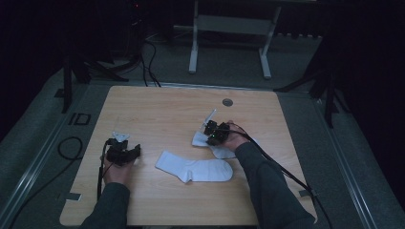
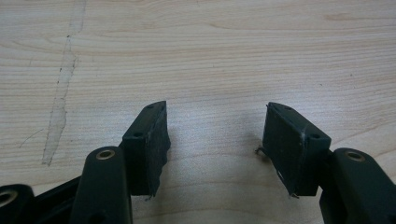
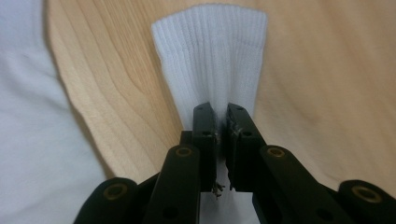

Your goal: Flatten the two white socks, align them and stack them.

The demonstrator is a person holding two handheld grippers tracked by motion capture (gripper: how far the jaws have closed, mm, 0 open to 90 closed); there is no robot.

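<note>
My high view looks forward and down over the whole desk (image 1: pixel 157 105) from my side. Each gripper view rides close above the desk, looking along its own jaws; the right gripper view shares the white sock (image 3: pixel 212 56) with the high view.

Dark grey sleeves (image 1: pixel 267 186), black grippers trailing black cables (image 1: pixel 282 169).

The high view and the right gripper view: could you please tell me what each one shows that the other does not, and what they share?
High view alone: the left gripper over bare table, a round grommet, and the near sock in full outline. Right gripper view alone: the right gripper pinching the ribbed sock, fabric bunched between nearly closed jaws. Both: the wooden table, both white socks, and the right gripper.
</note>
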